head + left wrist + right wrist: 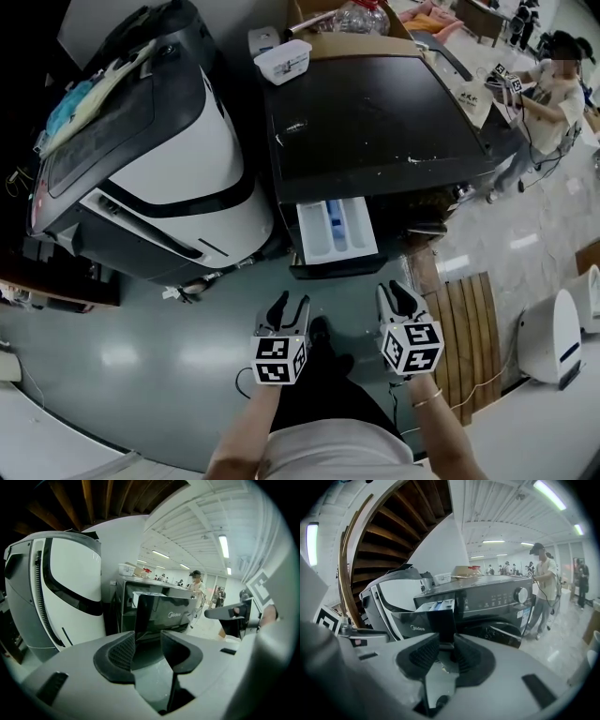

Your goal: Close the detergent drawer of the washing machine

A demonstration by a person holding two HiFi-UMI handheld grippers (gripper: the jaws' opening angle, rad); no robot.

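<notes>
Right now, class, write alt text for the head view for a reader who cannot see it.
A black washing machine has its white detergent drawer pulled out toward the viewer. Below it, the left gripper and right gripper hover with jaws open, touching nothing.

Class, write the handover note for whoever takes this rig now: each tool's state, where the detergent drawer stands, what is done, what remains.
Left tool: open, empty.
Right tool: open, empty.
Both hang in front of the washing machine, touching nothing.
Detergent drawer: pulled out at the front's left end.
Done: nothing yet.
Left: push the drawer in flush.
</notes>
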